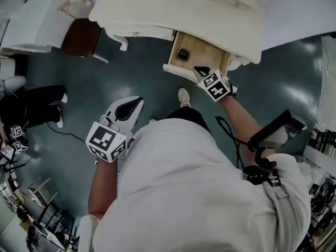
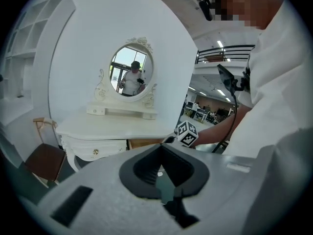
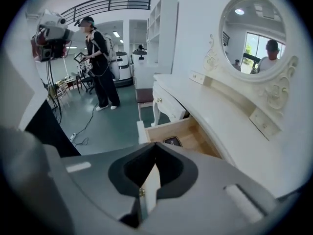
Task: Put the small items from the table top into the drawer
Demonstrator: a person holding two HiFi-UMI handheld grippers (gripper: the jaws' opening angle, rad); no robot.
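My right tongs (image 1: 200,70) are pressed together with nothing between them. They hang just over the front right corner of the open light-wood drawer (image 1: 199,50) of the white carved dressing desk (image 1: 157,9). A small dark square item with a pale rim (image 1: 183,54) lies flat on the drawer floor, near the front left corner. In the right gripper view it shows just past the closed tips. My left tongs (image 1: 137,102) are also closed and empty. They are held low over the grey-green floor (image 1: 147,77), well apart from the drawer and pointing toward the desk and its oval mirror in a scrolled white frame (image 2: 131,71).
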